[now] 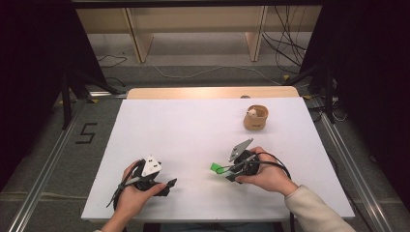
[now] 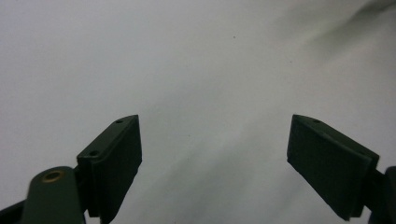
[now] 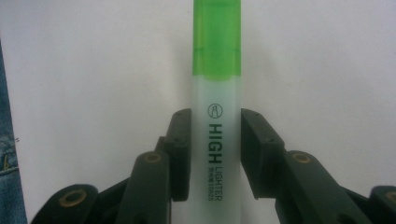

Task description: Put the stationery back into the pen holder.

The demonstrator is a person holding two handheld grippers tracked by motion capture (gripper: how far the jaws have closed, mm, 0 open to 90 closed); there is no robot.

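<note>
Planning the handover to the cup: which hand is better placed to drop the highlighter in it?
Right. The right gripper already clamps the highlighter and is on the cup's side of the table. The left gripper is open, empty and farther away.

We see wide open white table (image 1: 193,130) between and ahead of both hands. Lone obstacle: small brown cup (image 1: 255,118) far right, just ahead of the right gripper (image 1: 223,169) and its highlighter (image 1: 216,167). Left gripper (image 1: 170,185) faces bare surface.
</note>
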